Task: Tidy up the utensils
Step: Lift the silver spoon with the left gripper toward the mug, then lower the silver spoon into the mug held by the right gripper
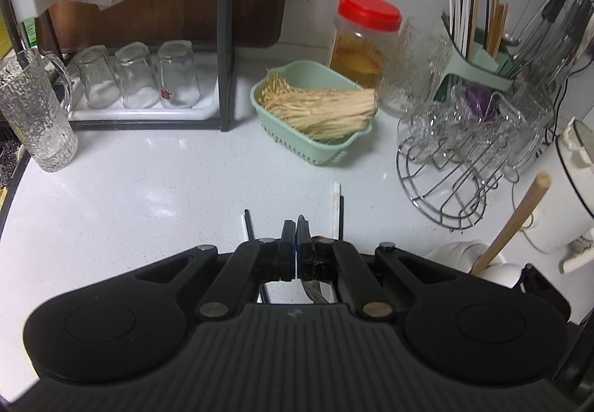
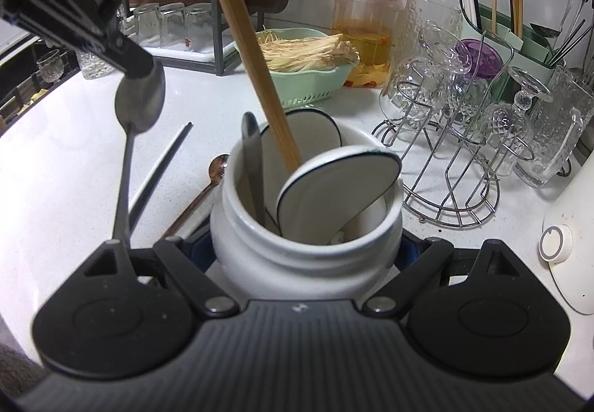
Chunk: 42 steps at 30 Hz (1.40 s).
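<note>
Glossy white ceramic jar [image 2: 304, 256], polished metal spoon [image 2: 140, 101], matt wooden stick [image 2: 248, 48], speckled smooth countertop [image 1: 148, 189].

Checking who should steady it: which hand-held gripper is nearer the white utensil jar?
Right. The right hand-held gripper has its fingers on either side of the white utensil jar; the left hand-held gripper hangs up and to the jar's left, holding a steel spoon.

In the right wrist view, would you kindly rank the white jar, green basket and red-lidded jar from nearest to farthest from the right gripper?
1. White jar, held between the right gripper's fingers.
2. Green basket, behind, mid-counter.
3. Red-lidded jar, farthest, right of the basket near the wall.
</note>
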Motion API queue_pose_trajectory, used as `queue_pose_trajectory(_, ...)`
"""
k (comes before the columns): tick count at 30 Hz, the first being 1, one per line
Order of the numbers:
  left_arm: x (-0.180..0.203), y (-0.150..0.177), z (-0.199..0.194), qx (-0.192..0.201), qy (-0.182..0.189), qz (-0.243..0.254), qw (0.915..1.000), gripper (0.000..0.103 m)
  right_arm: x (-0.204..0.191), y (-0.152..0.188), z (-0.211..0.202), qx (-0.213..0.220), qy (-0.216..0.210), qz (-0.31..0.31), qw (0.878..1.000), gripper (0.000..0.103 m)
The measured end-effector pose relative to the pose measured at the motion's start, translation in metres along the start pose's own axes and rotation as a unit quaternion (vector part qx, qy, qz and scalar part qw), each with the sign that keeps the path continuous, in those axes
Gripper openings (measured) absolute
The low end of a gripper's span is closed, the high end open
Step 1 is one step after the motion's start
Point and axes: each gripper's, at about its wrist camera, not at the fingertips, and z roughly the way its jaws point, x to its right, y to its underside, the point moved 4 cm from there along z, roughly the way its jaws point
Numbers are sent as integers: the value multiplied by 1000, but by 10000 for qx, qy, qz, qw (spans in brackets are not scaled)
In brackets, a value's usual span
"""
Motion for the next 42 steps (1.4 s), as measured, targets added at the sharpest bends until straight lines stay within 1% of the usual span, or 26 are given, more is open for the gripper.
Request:
queue_pose_trajectory(4,1,-8,-11,136,-15,-30,9999,0,0,0,1,5,-29,5,10000,92)
queue_pose_trajectory(13,13,-39,-30,515,30,58,9987,0,-1,-1,2,13,-48,-12,10000,92)
queue_pose_trajectory(19,31,-58,-38,746,69,308,9967,0,-1,-1,2,29,-51,-19,10000,92)
queue_pose_trajectory(27,57,-79,-44,1030,80,731,9920,0,-1,-1,1,32,-52,-19,10000,92)
queue_pose_trajectory(30,65,-86,-45,1104,125,824,9904,0,-1,-1,1,33,-51,-18,10000,92)
queue_pose_trajectory(34,74,-94,-46,1228,92,951,9878,0,-1,-1,2,35,-51,-16,10000,92)
queue_pose_trajectory(36,77,-97,-47,1270,154,910,9876,0,-1,0,1,39,-54,-20,10000,92)
queue_pose_trajectory(39,85,-98,-49,1345,231,992,9857,0,-1,0,1,45,-55,-21,10000,92)
queue_pose_trajectory(42,96,-96,-46,1317,354,1086,9847,0,-1,-1,1,51,-59,-20,10000,92)
